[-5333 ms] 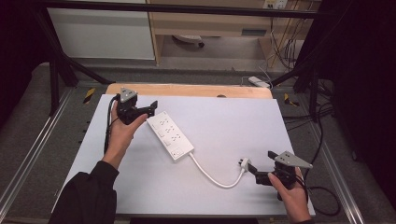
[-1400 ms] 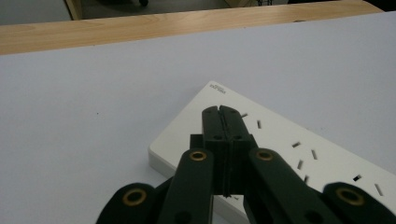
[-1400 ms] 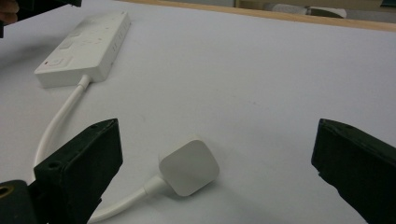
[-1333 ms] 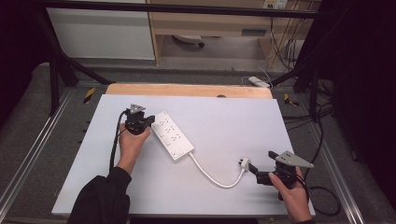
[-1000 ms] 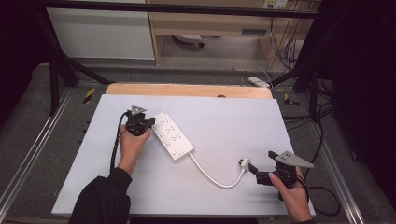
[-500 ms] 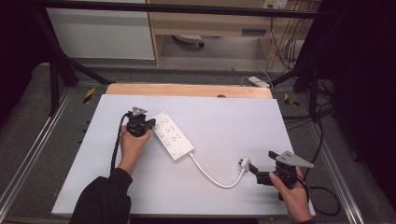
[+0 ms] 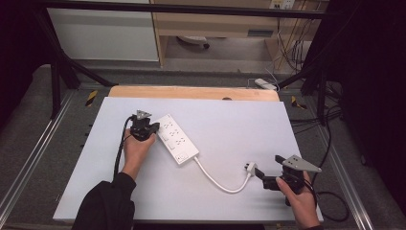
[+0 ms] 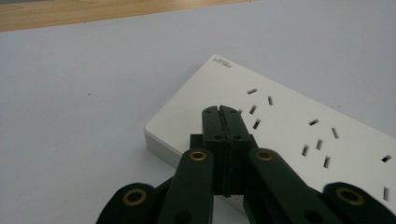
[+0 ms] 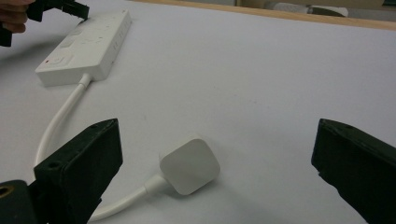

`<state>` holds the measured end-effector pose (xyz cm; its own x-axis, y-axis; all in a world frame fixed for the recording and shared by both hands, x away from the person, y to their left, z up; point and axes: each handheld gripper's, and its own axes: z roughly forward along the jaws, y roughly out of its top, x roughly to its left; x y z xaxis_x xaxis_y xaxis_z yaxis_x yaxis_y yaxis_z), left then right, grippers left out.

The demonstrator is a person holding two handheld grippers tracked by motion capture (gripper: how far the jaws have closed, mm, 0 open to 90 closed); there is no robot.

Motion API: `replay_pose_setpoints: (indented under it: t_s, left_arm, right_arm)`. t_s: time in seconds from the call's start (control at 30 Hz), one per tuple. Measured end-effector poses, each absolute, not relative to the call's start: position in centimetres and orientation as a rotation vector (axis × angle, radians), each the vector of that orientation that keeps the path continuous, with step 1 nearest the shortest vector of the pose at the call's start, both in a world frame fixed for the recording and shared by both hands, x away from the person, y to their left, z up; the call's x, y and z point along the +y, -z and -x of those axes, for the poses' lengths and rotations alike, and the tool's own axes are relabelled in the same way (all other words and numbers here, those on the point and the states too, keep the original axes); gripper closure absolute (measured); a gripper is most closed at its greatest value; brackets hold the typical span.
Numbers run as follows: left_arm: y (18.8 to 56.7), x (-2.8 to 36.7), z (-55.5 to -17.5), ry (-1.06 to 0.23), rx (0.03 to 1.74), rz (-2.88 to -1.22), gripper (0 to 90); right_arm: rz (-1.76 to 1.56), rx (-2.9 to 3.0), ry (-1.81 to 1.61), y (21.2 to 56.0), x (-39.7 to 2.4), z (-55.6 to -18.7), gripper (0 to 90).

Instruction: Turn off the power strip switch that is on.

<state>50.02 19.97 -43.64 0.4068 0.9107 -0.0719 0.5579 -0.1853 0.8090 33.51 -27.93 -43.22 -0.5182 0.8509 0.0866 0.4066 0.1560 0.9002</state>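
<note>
The white power strip point(image 7: 174, 139) lies slantwise on the counter point(image 7: 230, 120), nearer its far left corner; the left hand-held gripper point(image 8: 223, 122) has its jaws pressed together with nothing between them, their tips over the strip's near end; the strip's white cable point(image 7: 218, 180) curves toward the near right corner to the plug point(image 9: 190, 165), which lies flat between the widely spread jaws of the right hand-held gripper point(image 9: 215, 161), untouched by either one.

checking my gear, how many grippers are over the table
2. The left gripper is shut at the power strip's far end; the right gripper is open by the plug.
</note>
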Motion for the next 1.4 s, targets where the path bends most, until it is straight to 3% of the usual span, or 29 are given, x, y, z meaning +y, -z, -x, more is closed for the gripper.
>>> replay_pose_setpoints:
  t_s: [1.4]
  left_arm:
    - [43.93,20.24,-50.15,-0.553,1.251,-1.837,90.0]
  right_arm:
    - [-1.186,1.999,-1.336,43.24,-27.94,-33.52,2.1]
